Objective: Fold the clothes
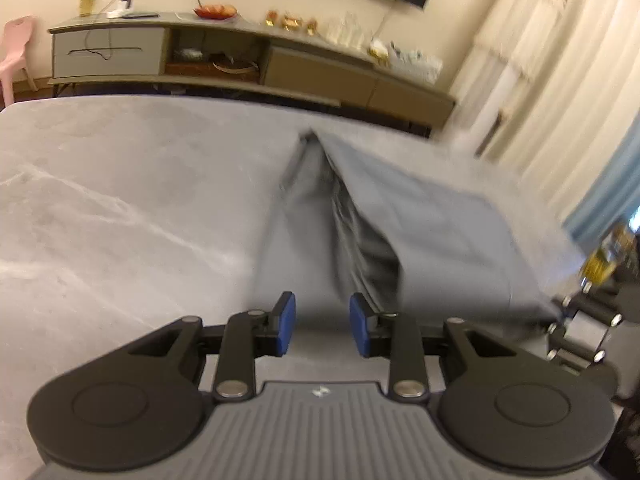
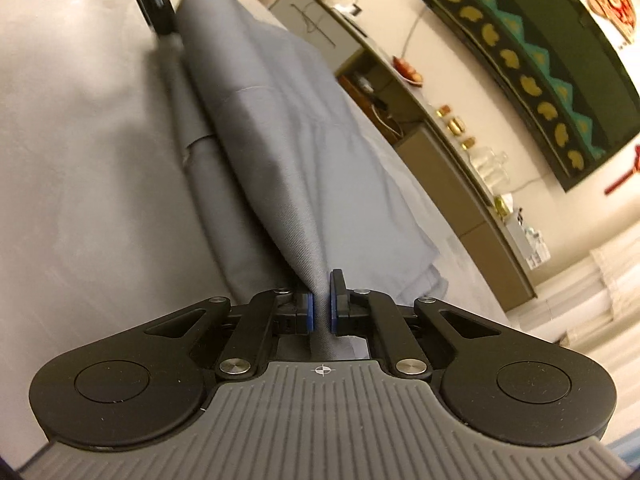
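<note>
A grey garment [image 1: 432, 240] lies lengthwise on a pale grey padded surface [image 1: 100, 200], folded over itself with a dark gap between its layers. In the left wrist view my left gripper [image 1: 323, 322] has its blue pads partly apart, and a thick bunch of the cloth fills the space between them. The right gripper [image 1: 576, 320] shows at the right edge at the garment's other corner. In the right wrist view the right gripper [image 2: 322, 308] is shut on a ridge of the garment [image 2: 288, 152]. The left gripper [image 2: 170, 38] meets the cloth's far end.
A long low sideboard [image 1: 248, 64] with dishes, glasses and small gold items runs along the wall beyond the surface. A pink chair [image 1: 14, 56] stands at its left end. Pale curtains [image 1: 560, 92] hang on the right, and a dark framed picture [image 2: 540, 80] hangs above.
</note>
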The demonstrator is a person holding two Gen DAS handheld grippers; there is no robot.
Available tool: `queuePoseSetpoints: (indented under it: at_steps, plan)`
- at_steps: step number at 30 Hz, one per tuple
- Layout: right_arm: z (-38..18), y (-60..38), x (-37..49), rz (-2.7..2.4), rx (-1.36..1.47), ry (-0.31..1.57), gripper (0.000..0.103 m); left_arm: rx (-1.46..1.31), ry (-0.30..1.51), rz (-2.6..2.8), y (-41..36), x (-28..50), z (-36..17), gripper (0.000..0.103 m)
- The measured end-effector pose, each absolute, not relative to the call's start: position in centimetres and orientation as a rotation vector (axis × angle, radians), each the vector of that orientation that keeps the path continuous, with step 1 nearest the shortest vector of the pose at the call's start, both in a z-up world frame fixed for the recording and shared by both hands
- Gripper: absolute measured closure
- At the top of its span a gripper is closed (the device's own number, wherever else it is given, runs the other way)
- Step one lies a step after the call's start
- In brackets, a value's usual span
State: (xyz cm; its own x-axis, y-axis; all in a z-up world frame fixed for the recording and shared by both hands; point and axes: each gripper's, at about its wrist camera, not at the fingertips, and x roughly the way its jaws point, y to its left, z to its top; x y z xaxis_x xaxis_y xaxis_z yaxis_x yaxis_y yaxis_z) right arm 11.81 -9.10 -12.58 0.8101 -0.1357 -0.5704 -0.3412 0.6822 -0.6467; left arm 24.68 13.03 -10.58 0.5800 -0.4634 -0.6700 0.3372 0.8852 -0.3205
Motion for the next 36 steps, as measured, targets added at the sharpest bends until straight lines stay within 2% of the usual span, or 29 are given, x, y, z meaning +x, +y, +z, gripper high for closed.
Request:
queuePoseSetpoints:
  at_steps: [8,12,13,15,18,21,23,27,30,31,32,36]
  plan:
    - [-13.5,-9.8,9.6,0.118,-0.936,0.591,0.103,-0.088,0.912,-0.402,9.9,27.6,-13.9,0.075]
    - [-15.1,-8.8,8.8,0.183,-0.978,0.653,0.103,-0.108,0.898,-0.357,10.0,27.6,-13.6,0.075]
    - [-14.9,-9.0,8.8,0.193,-0.945,0.676,0.094,-0.117,0.882,-0.343,10.3,27.1,-13.1,0.075]
    - [-13.9,-9.7,8.8,0.214,-0.854,0.721,0.091,-0.137,0.825,-0.302,11.1,25.6,-11.3,0.075]
    - [-8.8,-12.9,8.4,0.343,-0.49,0.776,0.079,-0.148,0.72,-0.298,11.6,23.5,-8.5,0.072]
    - [-3.8,-17.3,9.2,0.427,-0.176,0.708,0.078,-0.128,0.699,-0.448,9.0,24.2,-6.8,0.068]
    - [-2.8,-19.3,11.8,0.363,-0.125,0.668,0.078,-0.071,0.733,-0.507,6.0,26.3,-7.2,0.068]
    - [-6.2,-21.7,19.0,0.166,-0.163,0.717,0.078,-0.002,0.812,-0.546,1.8,30.8,-9.1,0.068]
    - [-10.0,-22.4,20.7,0.168,-0.231,0.783,0.079,0.045,0.87,-0.472,1.7,33.2,-11.6,0.071]
    - [-11.1,-22.8,21.2,0.187,-0.236,0.813,0.08,0.059,0.889,-0.447,1.9,33.7,-12.4,0.068]
    - [-11.8,-23.4,21.3,0.198,-0.235,0.82,0.08,0.058,0.897,-0.436,2.3,34.0,-13.1,0.057]
    - [-12.8,-25.7,20.7,0.223,-0.187,0.814,0.079,0.056,0.879,-0.429,2.8,33.9,-13.7,0.055]
